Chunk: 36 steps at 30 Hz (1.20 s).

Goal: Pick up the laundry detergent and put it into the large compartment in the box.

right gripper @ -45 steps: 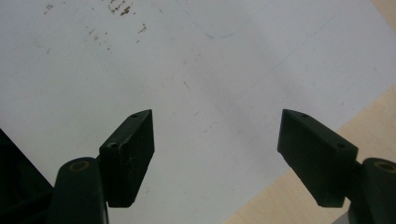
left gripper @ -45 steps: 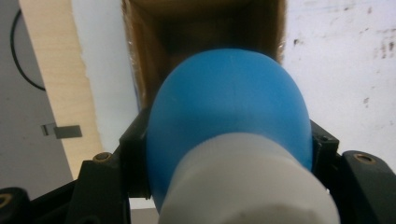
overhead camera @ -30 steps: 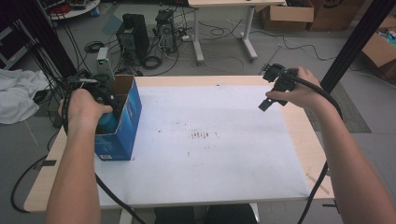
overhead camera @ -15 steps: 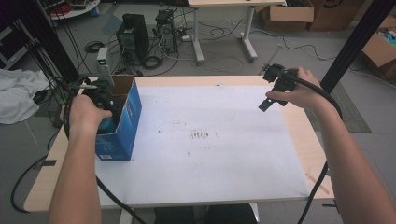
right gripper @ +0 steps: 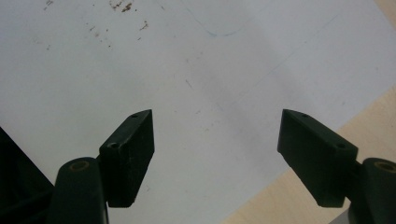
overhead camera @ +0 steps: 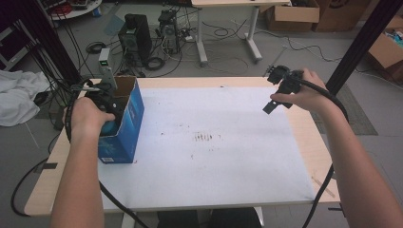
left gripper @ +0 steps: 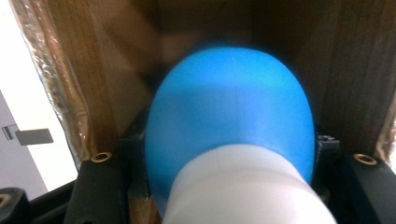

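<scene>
An open blue cardboard box (overhead camera: 127, 124) stands at the table's left edge. My left gripper (overhead camera: 107, 110) reaches down into it. In the left gripper view, the left gripper (left gripper: 229, 145) is shut on a rounded blue object with a white end (left gripper: 229, 107), between the box's brown inner walls (left gripper: 84, 79). My right gripper (overhead camera: 272, 104) hangs above the far right of the table. Its jaws stand wide apart, and the right gripper (right gripper: 217, 122) has nothing between its fingers.
A white mat (overhead camera: 214, 152) with a few brown specks covers most of the wooden table (overhead camera: 313, 156). Beyond the far edge are computer towers (overhead camera: 138, 35), cables and another desk's legs. Cardboard boxes (overhead camera: 387, 47) sit at the far right.
My left hand has shifted slightly inside the box, still gripping the blue object. The right gripper has stayed in place, open.
</scene>
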Available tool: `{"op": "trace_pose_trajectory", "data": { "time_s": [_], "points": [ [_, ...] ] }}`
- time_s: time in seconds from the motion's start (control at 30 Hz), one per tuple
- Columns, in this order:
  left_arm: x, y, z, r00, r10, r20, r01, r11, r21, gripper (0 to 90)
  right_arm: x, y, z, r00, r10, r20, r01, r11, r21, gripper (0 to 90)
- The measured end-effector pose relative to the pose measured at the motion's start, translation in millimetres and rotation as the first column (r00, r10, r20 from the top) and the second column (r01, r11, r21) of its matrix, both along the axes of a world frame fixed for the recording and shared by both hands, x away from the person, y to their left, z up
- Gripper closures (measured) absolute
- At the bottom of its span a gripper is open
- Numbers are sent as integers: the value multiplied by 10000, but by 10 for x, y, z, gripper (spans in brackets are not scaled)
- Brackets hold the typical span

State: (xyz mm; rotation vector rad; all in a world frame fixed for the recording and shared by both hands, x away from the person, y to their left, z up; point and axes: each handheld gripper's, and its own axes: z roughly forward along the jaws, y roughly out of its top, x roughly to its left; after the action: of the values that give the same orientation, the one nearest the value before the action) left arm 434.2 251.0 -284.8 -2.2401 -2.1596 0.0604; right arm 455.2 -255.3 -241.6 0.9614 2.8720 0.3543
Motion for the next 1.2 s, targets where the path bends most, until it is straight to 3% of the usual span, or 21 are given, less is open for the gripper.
{"op": "trace_pose_trajectory", "data": {
  "time_s": [0.37,0.77,1.2],
  "points": [
    [3,-57,-7,10000,-17,51,16,9998,185,374,-16,-30,9,10000,-33,23,33,10000,-15,273],
    [-12,-36,15,9992,322,248,-323,9995,43,371,-17,-33,-7,10000,-21,-19,21,10000,-3,273],
    [-24,-51,70,9990,282,340,-288,9995,161,338,-29,-25,5,10000,-7,-17,7,10000,5,273]
  ]
}}
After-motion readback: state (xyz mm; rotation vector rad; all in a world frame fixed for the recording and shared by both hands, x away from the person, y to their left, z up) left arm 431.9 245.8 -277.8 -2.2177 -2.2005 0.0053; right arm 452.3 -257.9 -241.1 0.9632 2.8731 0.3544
